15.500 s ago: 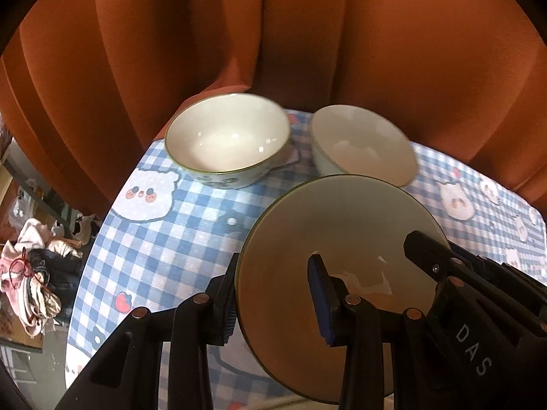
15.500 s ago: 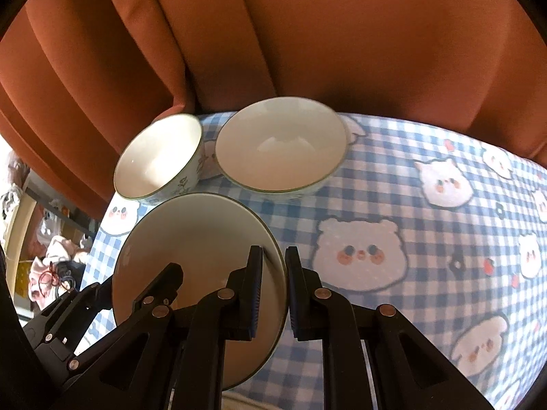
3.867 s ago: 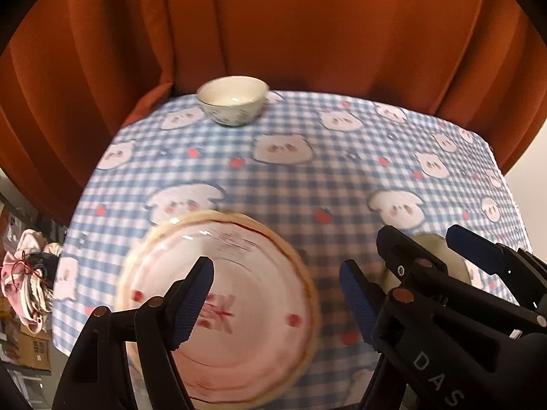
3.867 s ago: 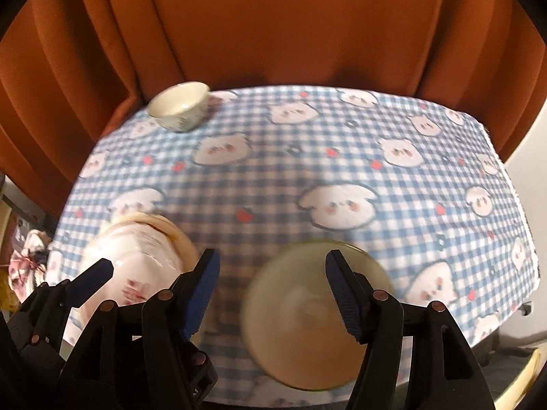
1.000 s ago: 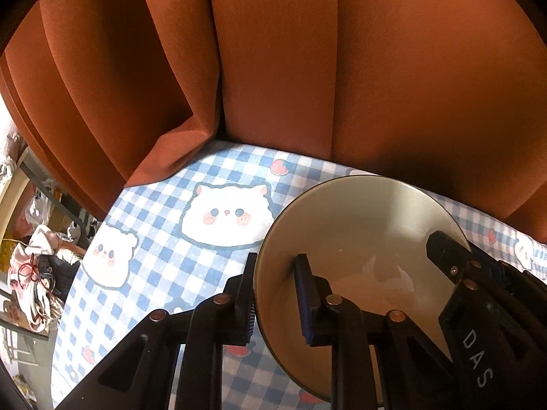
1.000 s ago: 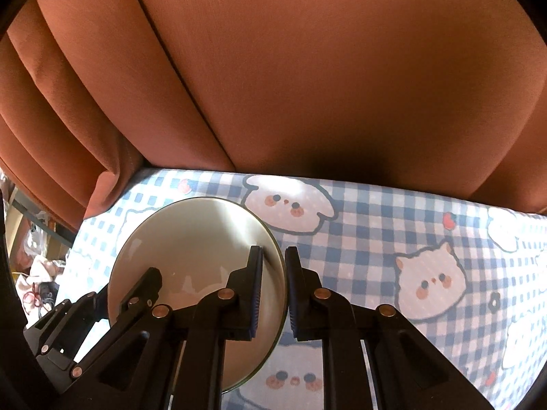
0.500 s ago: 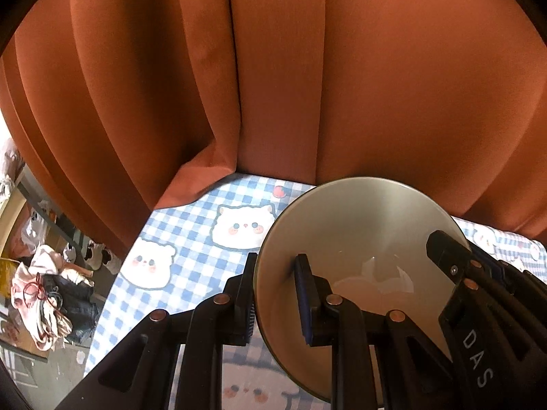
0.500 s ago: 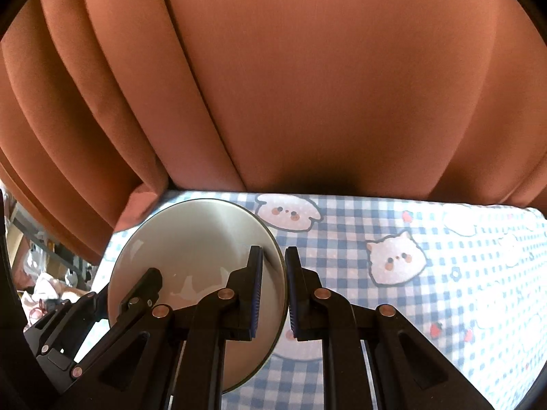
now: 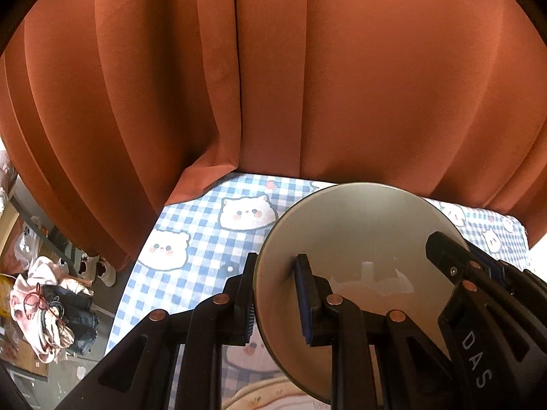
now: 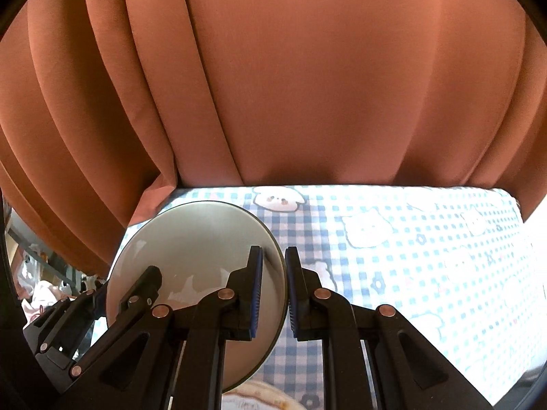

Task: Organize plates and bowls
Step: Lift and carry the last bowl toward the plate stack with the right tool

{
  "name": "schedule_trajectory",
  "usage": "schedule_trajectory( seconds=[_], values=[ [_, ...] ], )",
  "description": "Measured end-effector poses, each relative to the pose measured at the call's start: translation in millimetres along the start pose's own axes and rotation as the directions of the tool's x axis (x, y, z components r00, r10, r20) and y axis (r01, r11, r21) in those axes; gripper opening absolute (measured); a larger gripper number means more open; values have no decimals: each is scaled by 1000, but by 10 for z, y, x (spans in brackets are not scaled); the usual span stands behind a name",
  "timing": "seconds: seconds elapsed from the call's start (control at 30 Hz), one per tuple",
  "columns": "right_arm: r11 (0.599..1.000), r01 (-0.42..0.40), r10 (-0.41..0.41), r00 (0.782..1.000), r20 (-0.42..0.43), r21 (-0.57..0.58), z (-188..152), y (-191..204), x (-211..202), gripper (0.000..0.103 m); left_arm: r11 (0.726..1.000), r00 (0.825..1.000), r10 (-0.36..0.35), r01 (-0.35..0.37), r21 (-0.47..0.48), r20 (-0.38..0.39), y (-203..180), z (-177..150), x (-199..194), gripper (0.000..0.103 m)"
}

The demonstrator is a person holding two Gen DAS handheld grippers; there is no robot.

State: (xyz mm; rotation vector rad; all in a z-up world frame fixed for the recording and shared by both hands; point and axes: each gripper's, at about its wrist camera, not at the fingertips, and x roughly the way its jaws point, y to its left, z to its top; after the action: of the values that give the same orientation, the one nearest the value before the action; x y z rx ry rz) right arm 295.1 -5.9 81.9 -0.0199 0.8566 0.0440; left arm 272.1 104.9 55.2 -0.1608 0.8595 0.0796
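The pale round ceramic bowl with a thin green rim (image 9: 359,235) now rides higher above the checked, bear-print bench (image 9: 205,235) than a second ago, tilted upright. Left gripper (image 9: 275,294) and right gripper (image 10: 273,290) each clamp its rim between closed jaws. A pink-patterned cream plate (image 9: 270,398) has appeared beneath, probably the stacking spot.

Checked tablecloth (image 10: 427,256) lies bare to the right of the held bowl (image 10: 198,249) and ahead to the far edge. Orange curtain (image 10: 307,85) hangs along the whole far side, one fold (image 9: 201,181) draped onto the left corner. A patterned plate (image 9: 270,396) lies directly beneath the bowl.
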Motion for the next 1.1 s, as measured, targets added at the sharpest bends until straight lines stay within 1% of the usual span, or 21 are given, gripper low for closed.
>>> schedule_trajectory(
  seconds=[0.23,0.47,0.73,1.1],
  values=[
    [999,33,-32,999,-13,15,-265,-20,-276,17,999,1000,-26,26,20,-2,-41,-224,-222,18],
    [998,43,-42,999,-19,45,-544,-239,-534,17,998,1000,-30,30,55,6,-271,-523,-412,19],
    [999,16,-15,999,-31,43,-810,-644,-721,17,1000,999,-26,27,17,-19,-613,-883,-566,19],
    [999,-7,8,1000,-25,47,-1251,-1434,-957,17,1000,999,-11,12,24,-37,-1322,-1382,-753,19]
  ],
)
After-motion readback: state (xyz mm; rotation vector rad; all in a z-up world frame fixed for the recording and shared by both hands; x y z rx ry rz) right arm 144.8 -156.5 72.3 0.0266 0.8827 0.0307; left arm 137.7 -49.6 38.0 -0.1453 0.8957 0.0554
